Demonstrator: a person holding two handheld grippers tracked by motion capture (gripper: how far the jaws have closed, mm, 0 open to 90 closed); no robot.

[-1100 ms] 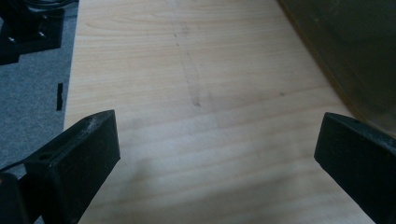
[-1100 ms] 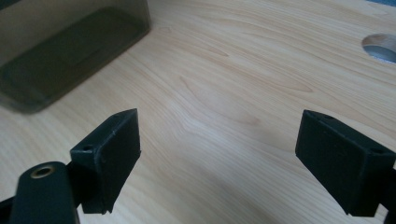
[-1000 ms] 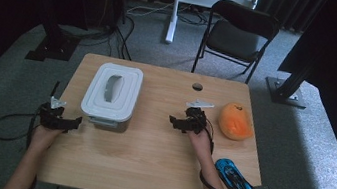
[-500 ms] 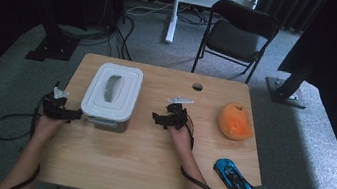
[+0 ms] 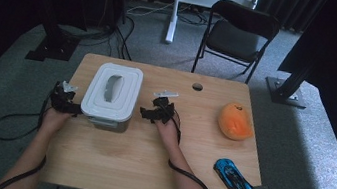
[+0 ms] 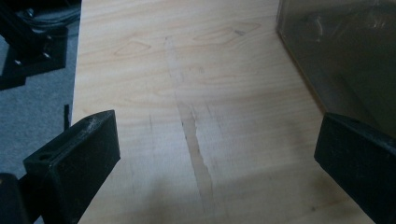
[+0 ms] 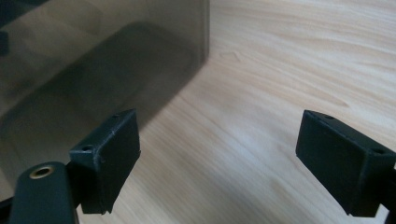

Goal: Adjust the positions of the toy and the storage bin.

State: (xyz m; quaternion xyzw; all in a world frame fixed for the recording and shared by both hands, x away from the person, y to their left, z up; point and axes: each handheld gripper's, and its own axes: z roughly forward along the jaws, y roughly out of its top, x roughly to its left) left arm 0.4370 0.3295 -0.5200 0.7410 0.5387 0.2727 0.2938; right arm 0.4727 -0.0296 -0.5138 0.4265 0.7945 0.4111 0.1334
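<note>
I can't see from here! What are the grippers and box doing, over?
Left gripper and right gripper open, flanking box. Lid on. Nothing between.

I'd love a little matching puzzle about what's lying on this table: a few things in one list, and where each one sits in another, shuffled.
Things:
1. white-lidded box
2. orange plush toy
3. blue toy car
4. round hole in the table top

Places in the high view:
a. near the table's front right corner
b. between the left gripper and the right gripper
c. close to the far edge, right of the box
d. by the right edge, farther back than the car

Pairs: 1-b, 2-d, 3-a, 4-c
</note>
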